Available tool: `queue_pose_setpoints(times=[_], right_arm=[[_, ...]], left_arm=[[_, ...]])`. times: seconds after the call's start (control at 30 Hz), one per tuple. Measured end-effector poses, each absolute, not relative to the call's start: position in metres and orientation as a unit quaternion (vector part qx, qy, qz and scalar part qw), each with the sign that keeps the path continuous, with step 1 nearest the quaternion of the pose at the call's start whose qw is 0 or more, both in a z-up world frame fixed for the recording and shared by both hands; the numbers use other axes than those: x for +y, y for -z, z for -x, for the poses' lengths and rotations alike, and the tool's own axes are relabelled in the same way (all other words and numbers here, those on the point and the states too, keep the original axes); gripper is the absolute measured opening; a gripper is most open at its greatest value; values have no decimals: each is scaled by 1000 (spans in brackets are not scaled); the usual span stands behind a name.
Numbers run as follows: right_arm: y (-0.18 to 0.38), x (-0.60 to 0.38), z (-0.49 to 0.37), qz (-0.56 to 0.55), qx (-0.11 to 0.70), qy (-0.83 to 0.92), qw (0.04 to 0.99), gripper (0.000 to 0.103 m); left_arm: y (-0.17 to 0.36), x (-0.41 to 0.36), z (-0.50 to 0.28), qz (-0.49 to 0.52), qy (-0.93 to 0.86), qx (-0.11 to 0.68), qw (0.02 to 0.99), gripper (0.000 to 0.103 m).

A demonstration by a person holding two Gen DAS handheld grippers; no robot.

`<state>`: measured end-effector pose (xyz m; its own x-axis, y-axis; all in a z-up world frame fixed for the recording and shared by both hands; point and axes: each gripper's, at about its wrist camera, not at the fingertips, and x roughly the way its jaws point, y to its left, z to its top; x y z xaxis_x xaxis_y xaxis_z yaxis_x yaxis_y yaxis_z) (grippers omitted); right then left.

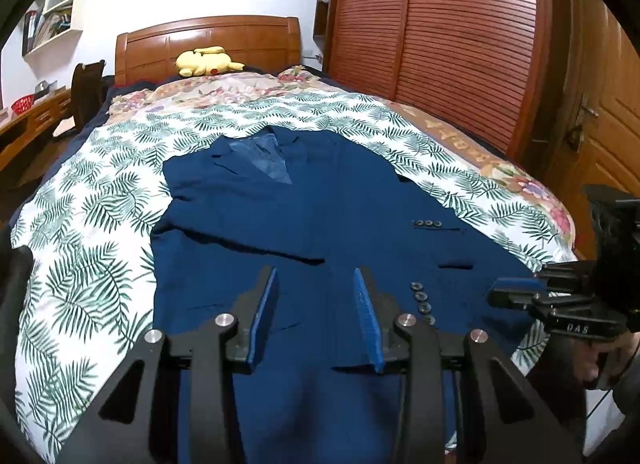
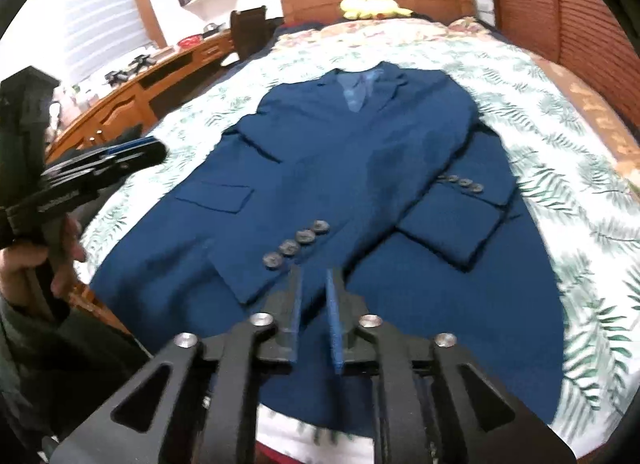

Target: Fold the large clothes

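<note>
Lettering reading "DAS" is seen on the body of the right gripper in the left wrist view; on the left gripper in the right wrist view a similar mark is too blurred to be read. Gold characters along the orange border of the bedspread cannot be made out. The blue suit jacket is laid flat, front up, on the leaf-print sheet of the bed, collar toward the wooden headboard, both sleeves folded in across the front. Its near hem is cut off by the gripper bodies in both views. The left gripper is held above the lower jacket front with a moderate gap between its blue pads; nothing is gripped. The right gripper is held over the hem area just below the cuff buttons, its jaws narrow, a slim gap visible, no cloth seen between them. A yellow plush toy lies by the headboard. The right wrist view is motion-blurred.
</note>
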<state>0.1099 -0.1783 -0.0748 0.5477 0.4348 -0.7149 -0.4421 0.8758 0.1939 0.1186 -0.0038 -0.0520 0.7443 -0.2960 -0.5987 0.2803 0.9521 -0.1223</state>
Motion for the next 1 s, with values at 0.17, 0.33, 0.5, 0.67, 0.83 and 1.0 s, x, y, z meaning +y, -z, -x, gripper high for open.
queue_pose_setpoints(times=[0.17,0.33,0.5,0.67,0.83,1.0], right_arm=[[69,-212,-102,13,396,-226,890,18],[64,-241,-95,21,388,-196,901,18],[59,-268,-89,25,381,-170,909,24],[59,-284,-92,28,381,-150,912,52],[73,-291,-102,30,395,-140,908,54],[97,-293,-113,34,414,-137,899,54]], left_arm=[[43,-12,-106,8,148,321,935,38],[39,-16,-93,6,142,327,934,38],[35,-16,-86,3,138,328,934,38],[43,-8,-84,10,131,334,933,38],[71,12,-83,11,115,358,927,38],[96,36,-83,15,88,389,917,38]])
